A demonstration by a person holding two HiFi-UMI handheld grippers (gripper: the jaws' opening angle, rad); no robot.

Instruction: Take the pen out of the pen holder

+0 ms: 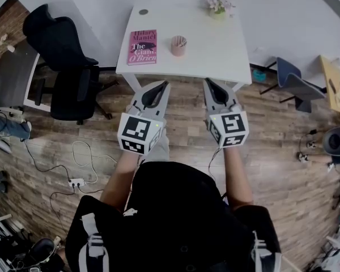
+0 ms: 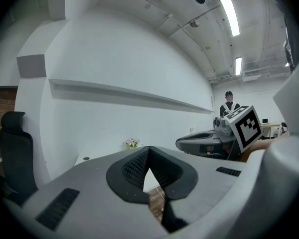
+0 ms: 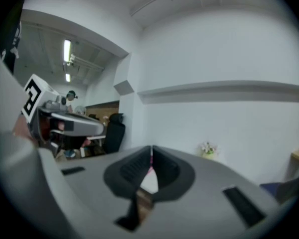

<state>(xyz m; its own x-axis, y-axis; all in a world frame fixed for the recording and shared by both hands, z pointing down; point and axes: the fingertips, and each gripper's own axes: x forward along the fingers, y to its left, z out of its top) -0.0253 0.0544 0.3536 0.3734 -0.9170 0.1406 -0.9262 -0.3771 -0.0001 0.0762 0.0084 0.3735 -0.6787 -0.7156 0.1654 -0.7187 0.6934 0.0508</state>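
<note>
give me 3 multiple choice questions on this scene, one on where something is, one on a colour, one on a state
1. In the head view, where does the pink book lie relative to the round pinkish pen holder on the white table?
A. right of it
B. left of it
C. under it

2. What colour is the padded office chair beside the table's left end?
A. red
B. white
C. black

3. How do the jaws of the left gripper stand?
A. shut, with nothing between them
B. shut on a pen
C. wide open

Answers:
1 B: the book lies left of the holder, apart from it.
2 C: its seat and back are black.
3 A: the left gripper view shows the pads meeting at the tips with nothing held.
</note>
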